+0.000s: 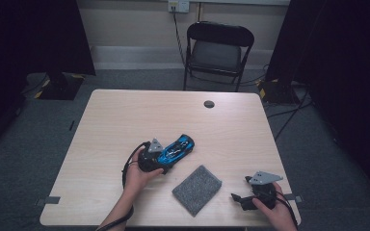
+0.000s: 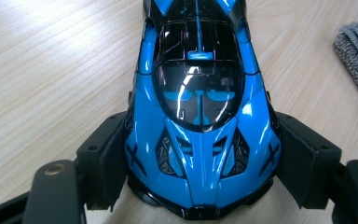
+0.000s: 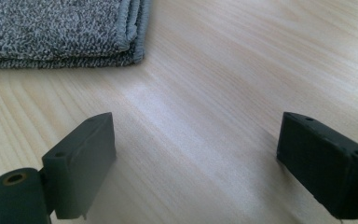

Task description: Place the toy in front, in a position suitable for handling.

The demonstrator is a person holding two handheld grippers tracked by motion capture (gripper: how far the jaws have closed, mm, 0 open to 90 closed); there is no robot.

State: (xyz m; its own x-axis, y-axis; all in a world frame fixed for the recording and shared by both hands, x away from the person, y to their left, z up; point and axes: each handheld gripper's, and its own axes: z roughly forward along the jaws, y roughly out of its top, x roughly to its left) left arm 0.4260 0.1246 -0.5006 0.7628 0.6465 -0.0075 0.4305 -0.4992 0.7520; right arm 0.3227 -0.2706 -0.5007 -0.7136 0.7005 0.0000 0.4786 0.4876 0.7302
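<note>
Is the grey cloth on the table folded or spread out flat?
Folded. In the right gripper view the grey cloth shows stacked layers at its stitched edge, lying on the table.

The counter [image 1: 125,115] is a light wooden top with rounded corners. A folded grey cloth [image 1: 197,189] lies flat on it, close to the near edge. Just beside the cloth, toward the far left of it, a blue and black toy car [image 1: 177,148] stands on its wheels. Well beyond the cloth, near the far edge, there is a small round dark cap [image 1: 209,104] set into the top.
</note>
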